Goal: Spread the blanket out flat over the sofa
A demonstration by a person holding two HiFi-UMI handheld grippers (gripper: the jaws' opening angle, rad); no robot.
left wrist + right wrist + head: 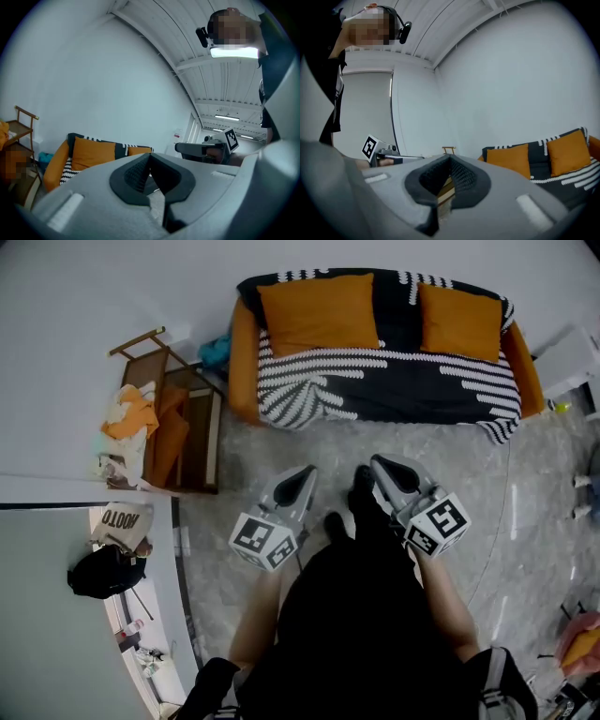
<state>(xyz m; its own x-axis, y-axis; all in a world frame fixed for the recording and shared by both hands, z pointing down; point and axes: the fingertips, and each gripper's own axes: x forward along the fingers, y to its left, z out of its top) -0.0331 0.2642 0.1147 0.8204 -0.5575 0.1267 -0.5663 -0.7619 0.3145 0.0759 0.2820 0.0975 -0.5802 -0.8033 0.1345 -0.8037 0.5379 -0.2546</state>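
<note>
**Both grippers empty, blanket already on the sofa**

Your left gripper (150, 169) has its jaws pressed together with nothing between them, and your right gripper (449, 169) is the same: pads meeting, nothing pinched. You hold both roughly level in front of your body, side by side, pointing toward the sofa (243, 362) and well apart from it, with open floor (525, 521) between.

The blanket (394, 381), black with white stripes, lies across the seat and up the backrest. Two orange cushions (319, 311) sit on it against the back. Its front edge hangs over the seat. Near the left end the stripes run askew and the cloth looks gathered, while the right stretch lies fairly even. A wooden rack (183, 427) stands off to the left of the sofa.

The spreading looks largely done, so what is in hand seems to be a check from a distance. If you want that left front corner flat, you would need to step up to the sofa, part one pair of jaws, take the hem there and draw it outward and down.
</note>
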